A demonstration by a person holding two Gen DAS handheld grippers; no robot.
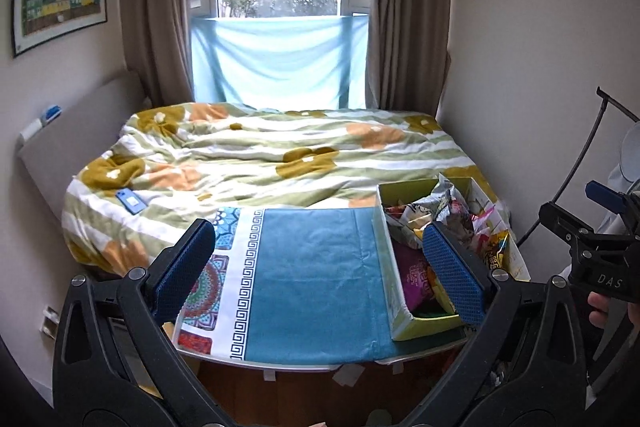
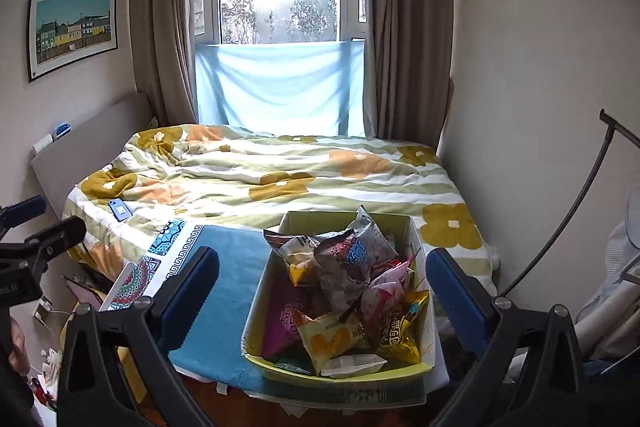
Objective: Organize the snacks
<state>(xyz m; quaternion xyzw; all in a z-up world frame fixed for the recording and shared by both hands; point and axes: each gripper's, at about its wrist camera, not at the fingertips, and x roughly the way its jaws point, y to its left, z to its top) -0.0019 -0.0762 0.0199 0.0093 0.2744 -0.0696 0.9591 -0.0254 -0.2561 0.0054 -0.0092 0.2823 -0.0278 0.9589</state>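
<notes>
- I am holding my left claw (image 1: 320, 259) wide open and empty, just left of the box (image 2: 256, 311).
- My right claw (image 2: 322, 291) is gaping empty above the box.
- Snacks (image 2: 352, 291) are sitting piled inside the box.
- The bed (image 2: 280, 171) is lying beyond the box.

"DAS" on right gripper (image 1: 600, 281) body

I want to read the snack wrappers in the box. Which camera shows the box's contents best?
The right wrist view: the snack box sits centered between the open right tongs, so the packets are seen from above. In the left wrist view the box is off to the right, partly hidden by a finger of the left tongs.
</notes>
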